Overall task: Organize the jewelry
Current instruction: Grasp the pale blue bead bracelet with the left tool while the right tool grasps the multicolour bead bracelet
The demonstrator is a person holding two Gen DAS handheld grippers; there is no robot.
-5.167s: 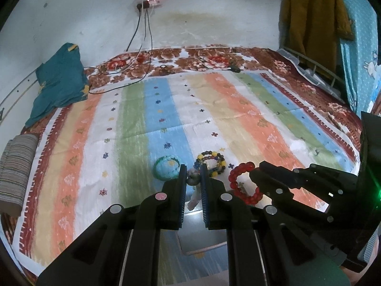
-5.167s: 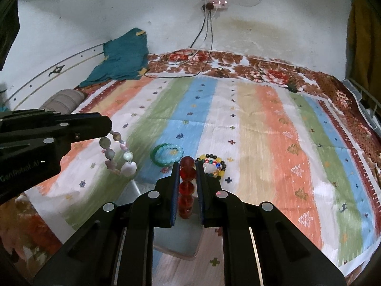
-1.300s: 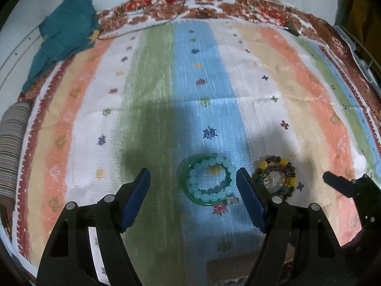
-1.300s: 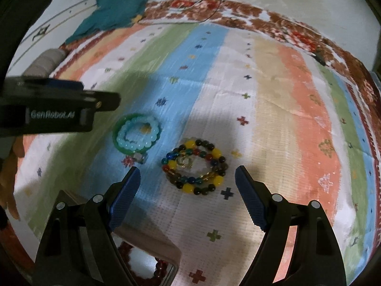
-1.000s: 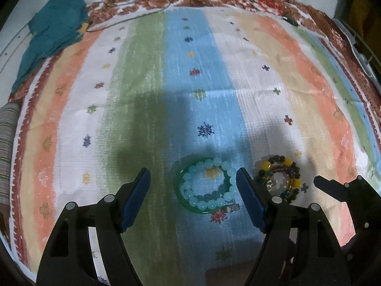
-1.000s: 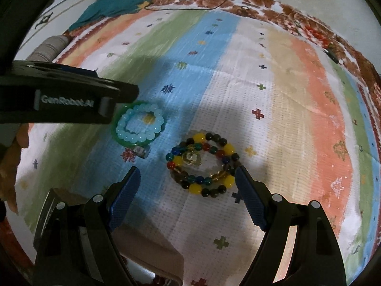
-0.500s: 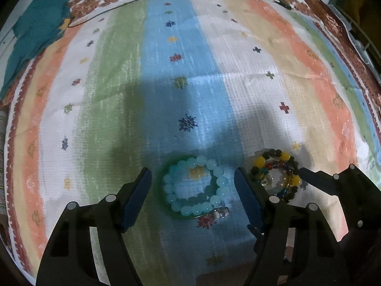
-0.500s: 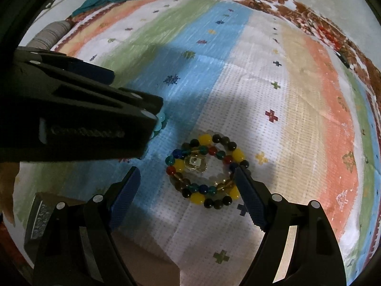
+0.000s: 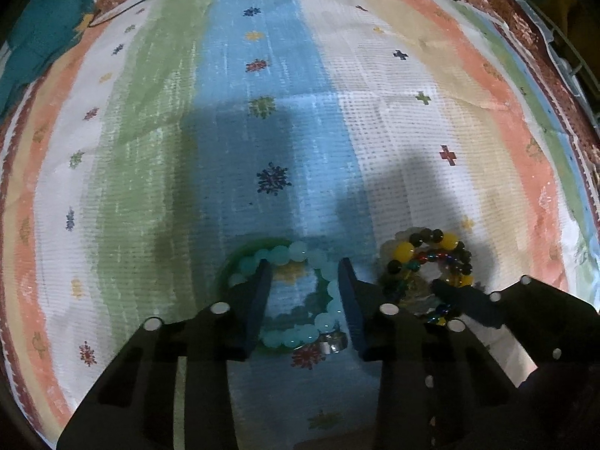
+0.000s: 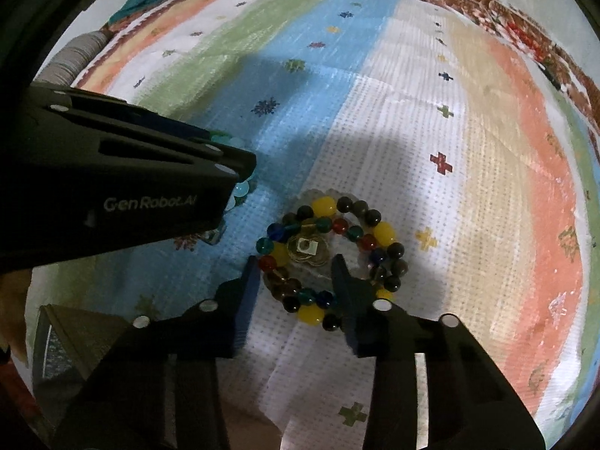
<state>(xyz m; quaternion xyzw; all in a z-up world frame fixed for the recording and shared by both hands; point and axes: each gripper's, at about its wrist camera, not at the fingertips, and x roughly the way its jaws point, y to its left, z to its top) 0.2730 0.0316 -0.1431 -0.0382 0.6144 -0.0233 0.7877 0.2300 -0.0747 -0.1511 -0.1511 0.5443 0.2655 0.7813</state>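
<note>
Striped bedspread (image 9: 375, 131); teal bracelet (image 9: 288, 253) flat between left tool's (image 9: 303, 266) just-closing jaws, multicoloured bracelet (image 10: 324, 206) between right tool's (image 10: 294, 262), grips unclear.

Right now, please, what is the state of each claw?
Left claw: part open, just been closing, aqua bead bracelet between its jaws; no grip seen.
Right claw: part open, just been closing, multicoloured bead bracelet between its jaws; no grip seen.

text: "GenRobot.AI" | colour: white lettering | on: side of left gripper (image 10: 240, 180) | other text: none readable
</note>
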